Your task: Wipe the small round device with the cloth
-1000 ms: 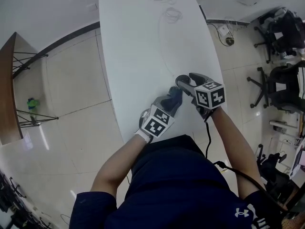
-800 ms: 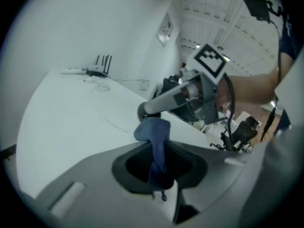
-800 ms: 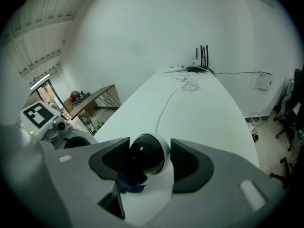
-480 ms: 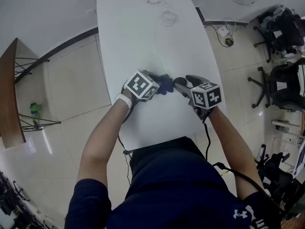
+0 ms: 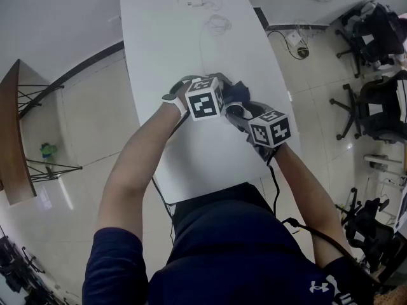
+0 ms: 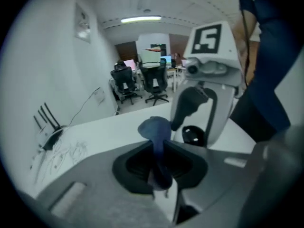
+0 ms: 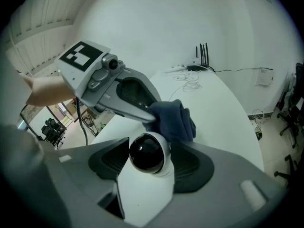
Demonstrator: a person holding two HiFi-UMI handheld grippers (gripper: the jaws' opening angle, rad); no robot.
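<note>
Left tongs shifted, clamping cloth beside device

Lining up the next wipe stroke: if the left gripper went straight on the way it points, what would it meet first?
The left gripper's clamped cloth leads; straight ahead that would press first on the small round device held in the right gripper, or that gripper's near finger. Depth is unclear.
</note>
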